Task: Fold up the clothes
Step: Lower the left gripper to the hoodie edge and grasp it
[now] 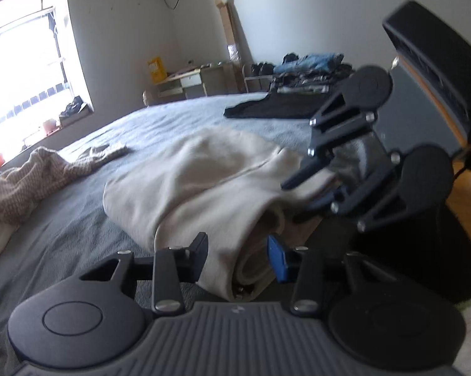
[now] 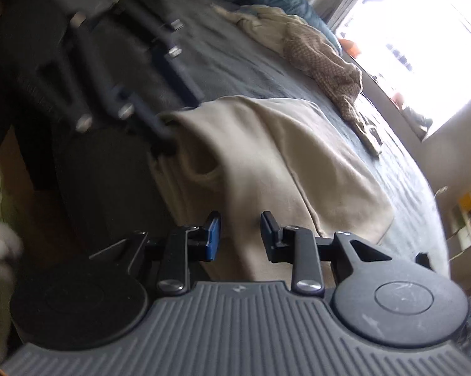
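- cream garment (image 1: 185,181) on the grey bed (image 1: 78,225); left gripper (image 1: 238,250) clamps its folded near edge
- right gripper (image 2: 240,235) stands narrowly parted over another edge; no grip visible

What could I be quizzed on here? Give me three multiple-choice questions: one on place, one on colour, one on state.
1. Which garment lies nearest the window?
A. the cream garment
B. the brown checked garment
C. the black garment

2. What colour is the bed cover?
A. red
B. grey-blue
C. yellow

3. How does the cream garment lie?
A. spread flat in one layer
B. hanging from a hook
C. folded over on itself

Answers:
1 B: it is heaped at the bed's window side, with the other two further off.
2 B: the cover looks grey-blue in both views.
3 C: stacked layers show at its near edge.
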`<state>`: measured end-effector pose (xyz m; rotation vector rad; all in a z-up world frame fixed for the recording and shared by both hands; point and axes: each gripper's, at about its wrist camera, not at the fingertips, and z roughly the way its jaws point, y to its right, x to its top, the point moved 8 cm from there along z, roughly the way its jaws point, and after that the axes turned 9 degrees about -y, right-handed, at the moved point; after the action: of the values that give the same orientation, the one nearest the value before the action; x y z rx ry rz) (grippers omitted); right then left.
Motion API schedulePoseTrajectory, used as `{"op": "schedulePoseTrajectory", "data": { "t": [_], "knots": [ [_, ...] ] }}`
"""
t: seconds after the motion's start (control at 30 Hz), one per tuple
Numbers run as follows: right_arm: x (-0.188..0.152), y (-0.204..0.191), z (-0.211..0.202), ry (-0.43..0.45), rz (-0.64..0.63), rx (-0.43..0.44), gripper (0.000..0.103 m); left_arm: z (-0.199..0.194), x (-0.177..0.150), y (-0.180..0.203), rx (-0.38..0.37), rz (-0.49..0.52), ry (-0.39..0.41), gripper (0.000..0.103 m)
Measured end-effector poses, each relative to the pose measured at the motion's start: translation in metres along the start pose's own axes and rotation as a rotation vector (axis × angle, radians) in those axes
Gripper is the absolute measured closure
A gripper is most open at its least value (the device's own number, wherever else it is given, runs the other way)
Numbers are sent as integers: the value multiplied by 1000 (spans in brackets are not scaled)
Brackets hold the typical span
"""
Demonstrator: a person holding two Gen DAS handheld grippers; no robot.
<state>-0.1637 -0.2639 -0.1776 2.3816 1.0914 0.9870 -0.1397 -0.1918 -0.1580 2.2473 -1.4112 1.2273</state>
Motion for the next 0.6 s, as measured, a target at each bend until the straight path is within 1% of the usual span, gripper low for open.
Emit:
{"op": "schedulePoseTrajectory", "data": {
  "t": [0.1,0.2,0.23,0.3,0.37,0.4,0.5,0.6],
  "knots": [
    [-1,-1,-3,14,-26,-56,76,-1,2,1,-1,-6,-1,59],
    [-1,6,7,15,5,-116,77,8,5,2,16,-11,-17,59],
    [-1,8,9,17,18,-121,78,9,6,2,22,-14,-16,59],
    [-2,10,11,22,35,-143,80,10,9,2,29,-25,-14,59],
    [-3,11,10,30,45,-178,89,9,12,0,27,-45,-12,59],
    [-3,11,8,34,51,-191,89,10,13,0,27,-51,-14,59],
    [-3,16,6,53,110,-202,93,20,10,3,43,-26,-50,59],
    [-4,17,3,74,116,-230,95,27,8,4,46,-28,-63,58]
  ]
}}
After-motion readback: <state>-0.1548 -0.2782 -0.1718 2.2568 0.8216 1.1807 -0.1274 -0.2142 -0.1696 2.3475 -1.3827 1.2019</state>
